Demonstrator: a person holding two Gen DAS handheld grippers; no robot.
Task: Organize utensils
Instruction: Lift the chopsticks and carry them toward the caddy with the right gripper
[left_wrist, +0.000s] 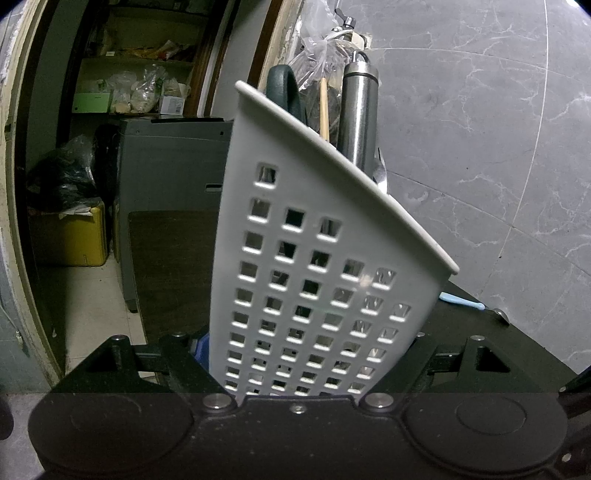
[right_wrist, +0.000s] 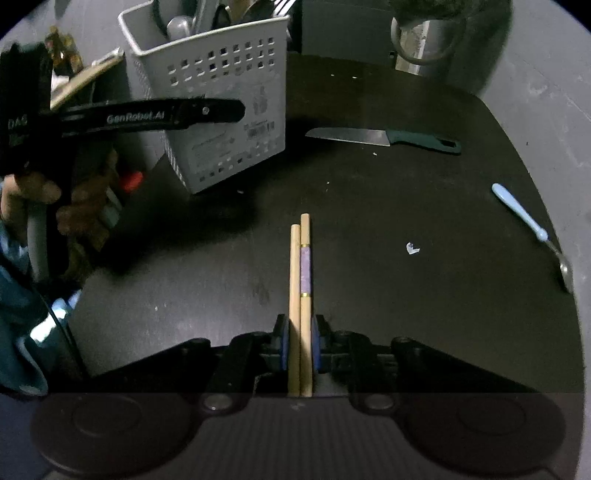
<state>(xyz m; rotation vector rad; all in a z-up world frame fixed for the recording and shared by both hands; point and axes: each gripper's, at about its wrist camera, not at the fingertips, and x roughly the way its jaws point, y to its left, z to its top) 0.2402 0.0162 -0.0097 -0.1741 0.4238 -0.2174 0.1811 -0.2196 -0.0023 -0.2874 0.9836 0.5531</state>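
Between the blue pads of the right hand-held gripper (right_wrist: 300, 347) a pair of wooden chopsticks (right_wrist: 301, 295) is clamped, pointing forward and down over the black desk (right_wrist: 369, 221). The two sticks are seen to be uneven: the left one ends short of the right one, which carries a purple band between two gold rings. Because they are gripped near one end with most of their length projecting, it is judged that they could pivot or scissor apart in the pads, and that one stick could slide out if the grip is loosened during transport. The tips could also catch on the rim or the perforated wall of the white utensil basket (right_wrist: 221, 92) and be knocked free.

That basket is held tilted by the left hand-held gripper (left_wrist: 299, 369), whose jaws are closed on its lower walls. It is already crowded with a steel handle (left_wrist: 358, 110), a dark green handle (left_wrist: 284, 88) and a wooden stick (left_wrist: 324, 110), so little room is left for entry, and its contents might spill if it is tipped further.

A green-handled knife (right_wrist: 384, 138) and a blue-handled spoon (right_wrist: 528, 221) are left lying on the desk, well apart.
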